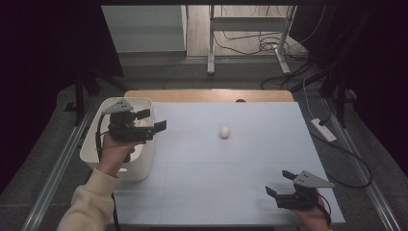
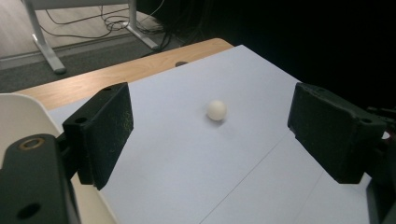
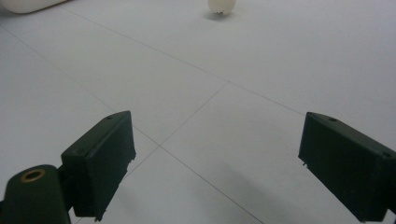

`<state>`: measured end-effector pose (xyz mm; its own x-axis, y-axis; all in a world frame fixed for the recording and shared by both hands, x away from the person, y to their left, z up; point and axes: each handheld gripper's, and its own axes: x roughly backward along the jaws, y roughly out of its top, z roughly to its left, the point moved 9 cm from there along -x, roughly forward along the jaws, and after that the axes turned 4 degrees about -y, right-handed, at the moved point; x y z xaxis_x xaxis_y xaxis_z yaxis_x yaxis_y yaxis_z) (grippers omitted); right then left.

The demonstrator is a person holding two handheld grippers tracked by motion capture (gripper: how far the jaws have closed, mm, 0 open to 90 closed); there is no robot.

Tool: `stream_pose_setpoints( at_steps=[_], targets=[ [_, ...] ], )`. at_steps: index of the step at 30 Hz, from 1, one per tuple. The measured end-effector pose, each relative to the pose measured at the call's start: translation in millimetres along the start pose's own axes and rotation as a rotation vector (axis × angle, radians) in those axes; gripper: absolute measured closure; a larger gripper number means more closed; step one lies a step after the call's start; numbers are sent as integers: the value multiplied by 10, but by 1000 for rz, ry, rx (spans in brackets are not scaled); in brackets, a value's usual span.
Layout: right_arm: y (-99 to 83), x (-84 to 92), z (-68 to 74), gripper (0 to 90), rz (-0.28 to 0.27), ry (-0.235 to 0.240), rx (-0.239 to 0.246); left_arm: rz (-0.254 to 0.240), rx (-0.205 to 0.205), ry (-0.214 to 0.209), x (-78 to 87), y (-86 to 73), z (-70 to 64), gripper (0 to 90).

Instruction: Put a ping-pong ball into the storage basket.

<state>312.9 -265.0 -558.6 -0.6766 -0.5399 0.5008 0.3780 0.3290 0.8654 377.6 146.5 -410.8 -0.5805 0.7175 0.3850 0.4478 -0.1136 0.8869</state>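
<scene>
Resting alone near middle of pale grey tabletop sheet (image 1: 207, 192): small cream-white egg-shaped ball (image 1: 224, 131), touching neither gripper. Left gripper (image 1: 155, 121) held above white plastic rectangular bin (image 1: 91, 149) at table's left edge, jaws spread wide, empty, pointing toward ball. Right gripper (image 1: 280, 184) low over sheet at near right corner, jaws likewise parted, nothing between them, well apart from ball.

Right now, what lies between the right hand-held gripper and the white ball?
Nothing: bare white table separates the right hand-held gripper from the ball, as the high view shows.
</scene>
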Motion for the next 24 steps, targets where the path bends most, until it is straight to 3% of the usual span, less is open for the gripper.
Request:
stream_pose_setpoints(
  at_steps=[24],
  targets=[
    [-3, 8, -3, 108, 0, -2, 4, 17, -35, -68, -211, 29, -281, 151]
  ],
)
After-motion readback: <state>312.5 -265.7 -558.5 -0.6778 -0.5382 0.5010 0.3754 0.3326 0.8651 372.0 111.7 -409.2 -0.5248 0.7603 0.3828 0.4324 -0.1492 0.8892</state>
